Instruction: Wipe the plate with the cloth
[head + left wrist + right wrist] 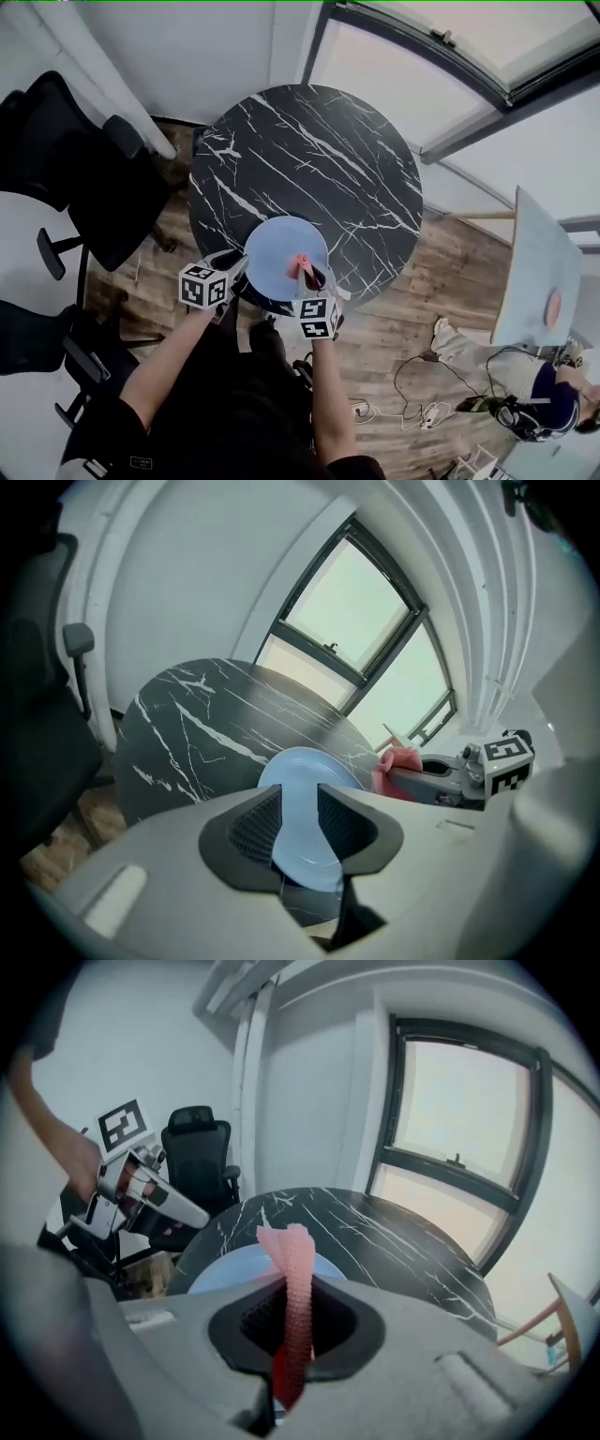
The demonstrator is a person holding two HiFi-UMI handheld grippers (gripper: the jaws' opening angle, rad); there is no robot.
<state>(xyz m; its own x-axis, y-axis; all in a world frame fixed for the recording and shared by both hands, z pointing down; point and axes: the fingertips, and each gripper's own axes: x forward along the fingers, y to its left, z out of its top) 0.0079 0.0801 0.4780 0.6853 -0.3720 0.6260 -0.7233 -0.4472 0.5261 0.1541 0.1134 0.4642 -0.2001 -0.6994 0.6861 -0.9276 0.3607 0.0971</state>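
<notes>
A pale blue plate is at the near edge of the round black marble table. My left gripper is at the plate's left rim. In the left gripper view the plate runs between the two ribbed pads, and the left gripper is shut on its rim. My right gripper is over the plate's near right side, shut on a pink cloth. In the right gripper view the cloth stands up as a twisted strip out of the right gripper, with the plate behind it.
Black office chairs stand left of the table. On the wooden floor at the right are a leaning white board, cables and a person low down. A large window lies beyond the table.
</notes>
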